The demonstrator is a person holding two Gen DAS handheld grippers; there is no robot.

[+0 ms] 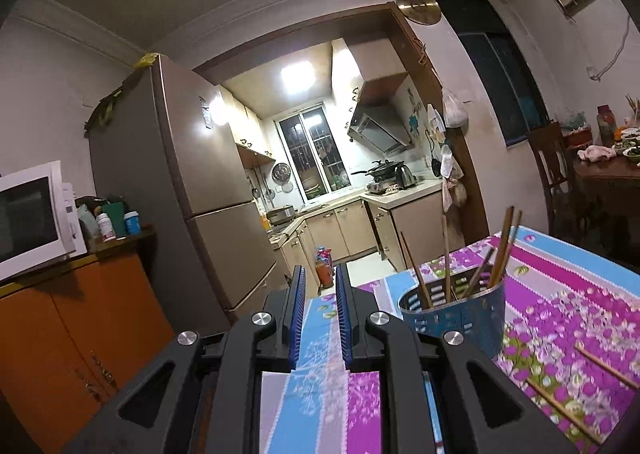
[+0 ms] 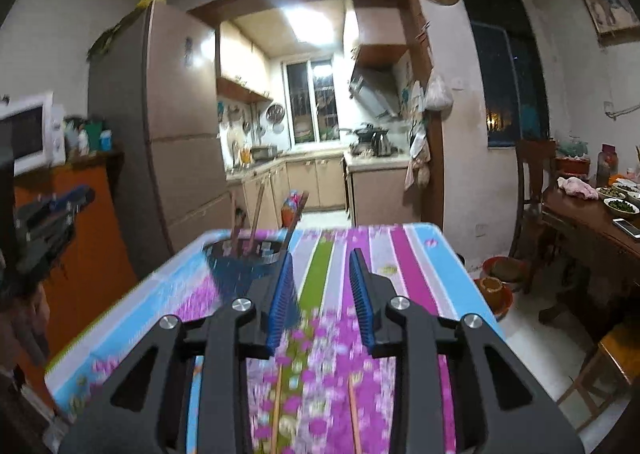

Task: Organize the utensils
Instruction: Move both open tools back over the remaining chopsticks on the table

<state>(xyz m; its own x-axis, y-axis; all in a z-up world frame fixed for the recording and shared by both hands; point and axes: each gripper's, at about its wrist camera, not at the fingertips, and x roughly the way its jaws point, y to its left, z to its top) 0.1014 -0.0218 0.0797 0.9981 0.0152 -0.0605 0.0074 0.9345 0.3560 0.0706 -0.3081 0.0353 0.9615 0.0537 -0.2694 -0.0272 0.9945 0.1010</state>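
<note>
Left tool (image 1: 320, 274) stands slightly parted with nothing between its pads, over the counter (image 1: 560, 294) edge. Just to its right stands the blue utensil holder (image 1: 460, 314) with chopsticks upright inside; two loose chopsticks (image 1: 560, 402) lie further right. Right tool (image 2: 320, 258) is parted a little wider, empty; two chopsticks (image 2: 276, 406) lie beneath it. Ahead-left is the holder, blurred. Beyond stand the fridge (image 2: 176, 114) and kitchen.
</note>
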